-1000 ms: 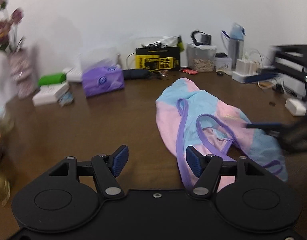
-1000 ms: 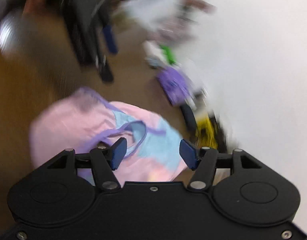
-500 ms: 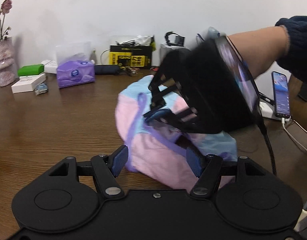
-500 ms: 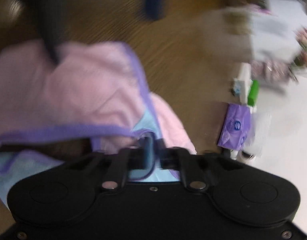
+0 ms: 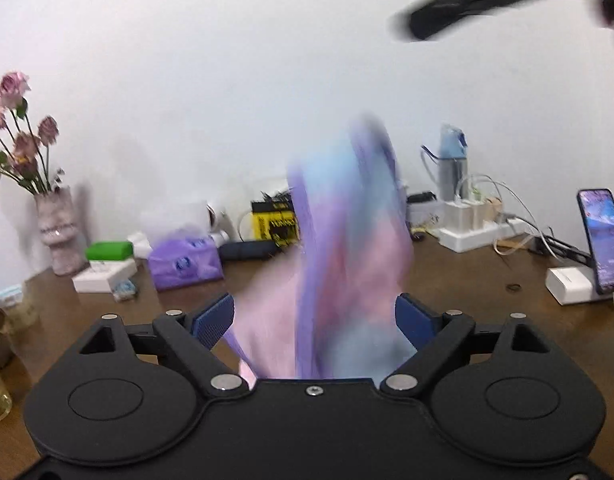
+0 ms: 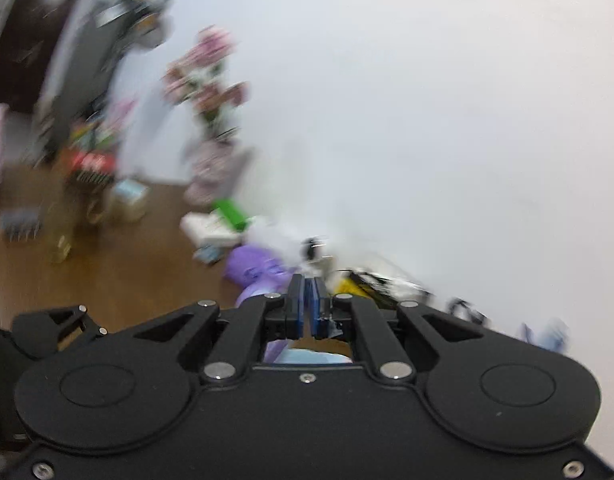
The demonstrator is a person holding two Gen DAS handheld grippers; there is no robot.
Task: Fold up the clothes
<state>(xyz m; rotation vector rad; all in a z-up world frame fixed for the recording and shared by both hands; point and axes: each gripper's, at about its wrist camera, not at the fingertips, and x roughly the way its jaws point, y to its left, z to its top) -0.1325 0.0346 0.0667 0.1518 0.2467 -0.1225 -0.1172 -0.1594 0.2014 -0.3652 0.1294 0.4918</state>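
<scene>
Two grippers in play. Left gripper [image 5: 313, 320] sits low with jaws apart and gripping nothing; the garment [image 5: 347, 264] hangs straight ahead of them, its lower part dipping between the open blue pads [image 5: 213, 318], whether touching is unclear. Right gripper [image 6: 307, 304] has jaws pressed together on a bit of fabric: pale blue and lilac cloth shows just under them, likely a strap or hem, though blur makes that uncertain. In the left view the right gripper is only a dark smear at top right, high above.

Garment is off the tabletop [image 5: 467, 280] for most of its length, long axis near vertical, leaning up toward the right side. Left jaws are nearest the free lower end, so that hand looks best placed to catch it for spreading.

Cloth is soft, thin knit, pink and light-blue panels with purple binding, limp and draping. Farther back: a purple tissue pack [image 5: 185, 266], yellow-black box [image 5: 273, 222], vase of dried roses [image 5: 61, 236], phone on a stand [image 5: 603, 240].
</scene>
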